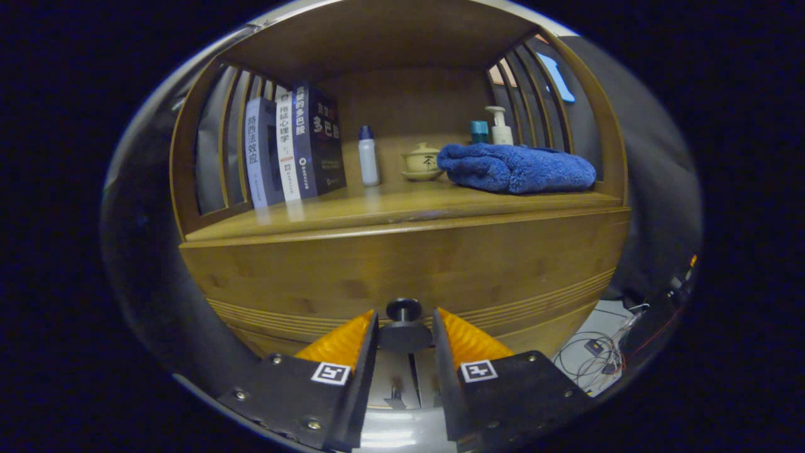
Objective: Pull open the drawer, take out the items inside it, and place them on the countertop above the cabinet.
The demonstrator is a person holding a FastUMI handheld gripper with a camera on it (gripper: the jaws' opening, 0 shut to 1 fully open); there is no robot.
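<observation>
Bamboo cabinet [402,264], drawer front [503,277] closed, contents unseen; its countertop [390,207] carries, far left to right, upright books [292,148], a white bottle [368,157], a lidded ceramic cup [422,162], a folded blue towel [519,168] with a pump bottle [501,126] behind.

Black drawer knob [404,313], low centre on the front, sits between the spread orange fingers [465,340] of the gripper [405,333], neither pad visibly touching.

Handling advice: close squarely on the knob's stem, then draw straight back, level, without twisting; free countertop lies near and centre.
</observation>
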